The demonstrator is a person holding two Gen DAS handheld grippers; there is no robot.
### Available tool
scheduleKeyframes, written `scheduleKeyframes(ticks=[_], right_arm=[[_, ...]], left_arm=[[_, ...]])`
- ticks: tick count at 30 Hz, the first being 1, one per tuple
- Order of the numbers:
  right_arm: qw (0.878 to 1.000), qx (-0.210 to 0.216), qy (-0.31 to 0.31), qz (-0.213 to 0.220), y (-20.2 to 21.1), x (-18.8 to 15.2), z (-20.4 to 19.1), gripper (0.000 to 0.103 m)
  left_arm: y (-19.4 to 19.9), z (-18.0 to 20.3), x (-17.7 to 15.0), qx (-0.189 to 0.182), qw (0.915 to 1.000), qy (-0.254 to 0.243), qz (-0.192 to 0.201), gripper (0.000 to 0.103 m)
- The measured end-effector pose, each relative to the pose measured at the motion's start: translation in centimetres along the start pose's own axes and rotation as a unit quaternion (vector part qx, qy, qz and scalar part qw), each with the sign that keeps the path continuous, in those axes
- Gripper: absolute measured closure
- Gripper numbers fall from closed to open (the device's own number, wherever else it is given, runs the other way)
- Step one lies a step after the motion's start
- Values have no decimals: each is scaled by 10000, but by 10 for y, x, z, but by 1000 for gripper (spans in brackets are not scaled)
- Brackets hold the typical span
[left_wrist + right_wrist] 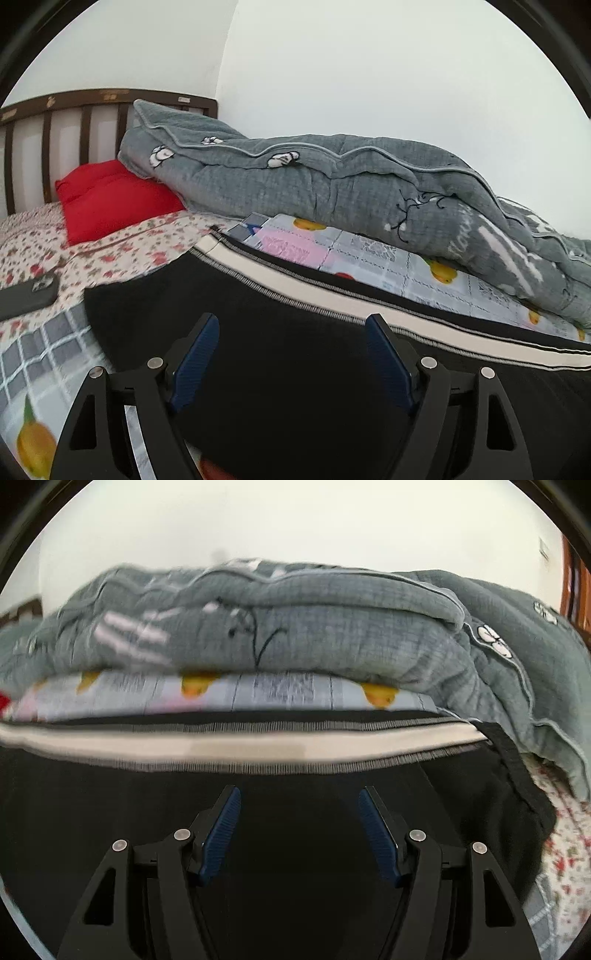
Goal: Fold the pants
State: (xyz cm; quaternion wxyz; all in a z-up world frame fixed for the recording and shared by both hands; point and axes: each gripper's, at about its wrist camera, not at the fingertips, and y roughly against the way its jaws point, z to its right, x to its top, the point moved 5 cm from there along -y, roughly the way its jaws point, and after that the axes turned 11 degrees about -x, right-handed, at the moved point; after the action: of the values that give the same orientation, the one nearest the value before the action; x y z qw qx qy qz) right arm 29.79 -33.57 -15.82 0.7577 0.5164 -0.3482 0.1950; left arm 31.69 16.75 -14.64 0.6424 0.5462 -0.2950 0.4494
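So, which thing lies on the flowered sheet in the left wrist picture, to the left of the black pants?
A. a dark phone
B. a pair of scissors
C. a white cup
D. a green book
A: a dark phone, its camera lenses showing, lies flat on the flowered sheet, left of the black pants and below the red pillow.

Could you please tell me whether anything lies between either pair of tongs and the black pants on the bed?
Nothing visible does. The open left tongs and open right tongs both look straight onto the black pants with the white side stripe, empty-jawed.
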Motion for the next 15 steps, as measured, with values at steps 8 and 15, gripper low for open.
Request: scheduleKeyframes(ticks=[8,15], right_arm=[[9998,-178,-19,-85,36,-48,18,38],[9997,-160,92,-153,52,-73,18,38]], left_arm=[[40,-13,-29,-111,9995,44,-306,23],[54,-21,-65,-112,9952,39,-967,23]])
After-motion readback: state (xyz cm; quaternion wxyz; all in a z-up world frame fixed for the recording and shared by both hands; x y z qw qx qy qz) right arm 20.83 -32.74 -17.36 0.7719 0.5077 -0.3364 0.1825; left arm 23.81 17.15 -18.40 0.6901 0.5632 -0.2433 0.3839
